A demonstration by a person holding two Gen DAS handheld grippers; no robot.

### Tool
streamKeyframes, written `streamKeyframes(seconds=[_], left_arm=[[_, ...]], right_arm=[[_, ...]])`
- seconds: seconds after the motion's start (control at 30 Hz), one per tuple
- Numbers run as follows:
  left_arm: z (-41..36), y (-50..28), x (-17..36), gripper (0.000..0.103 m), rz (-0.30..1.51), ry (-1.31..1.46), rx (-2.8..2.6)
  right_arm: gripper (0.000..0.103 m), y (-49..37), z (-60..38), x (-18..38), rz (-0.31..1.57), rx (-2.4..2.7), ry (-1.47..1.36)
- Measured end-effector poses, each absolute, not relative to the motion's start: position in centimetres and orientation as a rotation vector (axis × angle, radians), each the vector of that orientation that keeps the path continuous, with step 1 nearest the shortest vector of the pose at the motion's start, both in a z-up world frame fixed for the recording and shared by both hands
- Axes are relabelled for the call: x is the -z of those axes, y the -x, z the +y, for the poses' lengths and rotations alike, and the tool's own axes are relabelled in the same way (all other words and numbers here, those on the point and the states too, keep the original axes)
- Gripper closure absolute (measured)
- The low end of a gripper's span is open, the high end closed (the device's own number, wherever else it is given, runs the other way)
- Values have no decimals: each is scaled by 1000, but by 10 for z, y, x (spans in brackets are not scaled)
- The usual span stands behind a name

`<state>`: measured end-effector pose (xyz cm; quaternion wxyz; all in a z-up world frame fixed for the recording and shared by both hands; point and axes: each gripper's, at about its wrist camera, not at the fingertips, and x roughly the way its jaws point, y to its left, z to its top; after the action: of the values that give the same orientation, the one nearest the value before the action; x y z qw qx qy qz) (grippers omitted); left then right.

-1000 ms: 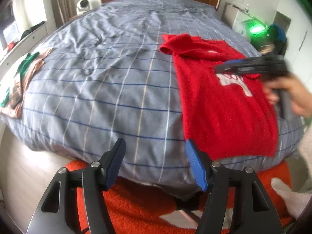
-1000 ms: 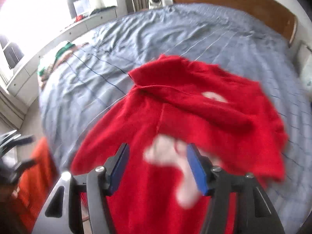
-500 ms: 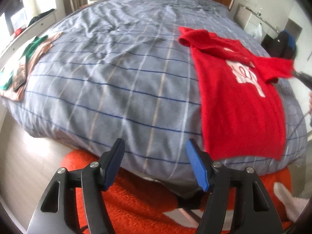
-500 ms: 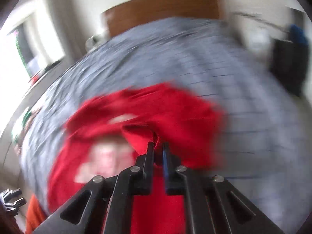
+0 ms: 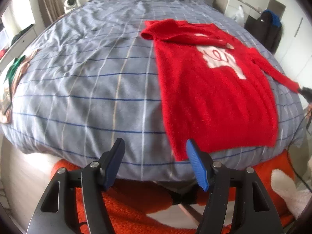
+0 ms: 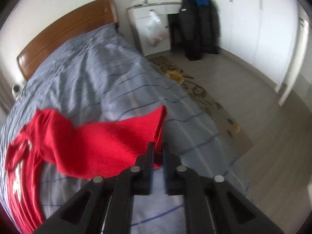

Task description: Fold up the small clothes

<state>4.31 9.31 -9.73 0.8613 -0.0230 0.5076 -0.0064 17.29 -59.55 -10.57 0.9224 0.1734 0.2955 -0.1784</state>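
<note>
A small red sweater (image 5: 210, 85) with a white print on its chest lies flat on the right half of the grey checked bed (image 5: 81, 74). My right gripper (image 6: 158, 146) is shut on the cuff of its right sleeve (image 6: 117, 136) and holds the sleeve stretched out over the bed's right side; the gripper shows small at the right edge of the left wrist view (image 5: 305, 91). My left gripper (image 5: 155, 153) is open and empty, off the foot of the bed, just left of the sweater's hem.
Folded clothes (image 5: 11, 72) lie at the bed's left edge. An orange rug (image 5: 136, 204) lies at the foot. A patterned rug (image 6: 197, 91), a white cabinet (image 6: 152, 25) and a dark coat (image 6: 197, 25) stand right of the bed.
My right gripper shut on the sleeve cuff over the sweater's chest and has pulled the sleeve out to the right. The left gripper stayed open, drifting slightly right.
</note>
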Motion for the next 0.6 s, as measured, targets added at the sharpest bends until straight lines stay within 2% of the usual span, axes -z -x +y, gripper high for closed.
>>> streamKeyframes(seconds=[0.17, 0.2, 0.33, 0.4, 0.43, 0.47, 0.5, 0.53, 0.6], left_arm=[[106, -44, 103, 35, 1085, 84, -24], [107, -45, 104, 35, 1086, 90, -25], [102, -45, 105, 35, 1084, 75, -14], [97, -45, 105, 35, 1083, 62, -5], [96, -45, 104, 35, 1082, 59, -1], [93, -44, 104, 35, 1082, 55, 6], [91, -44, 104, 35, 1081, 50, 9], [89, -44, 104, 35, 1081, 46, 13], [86, -44, 104, 35, 1082, 38, 18]], right_arm=[[98, -158, -622, 129, 625, 452, -423], [103, -155, -625, 133, 628, 444, -447], [102, -146, -639, 143, 582, 288, -619], [96, -137, -650, 143, 520, 197, -746], [85, -134, -656, 144, 496, 163, -811], [69, -136, -660, 146, 483, 131, -863], [64, -138, -662, 149, 485, 102, -914], [60, -145, -662, 152, 503, 87, -951], [60, -153, -664, 158, 535, 72, -1007]])
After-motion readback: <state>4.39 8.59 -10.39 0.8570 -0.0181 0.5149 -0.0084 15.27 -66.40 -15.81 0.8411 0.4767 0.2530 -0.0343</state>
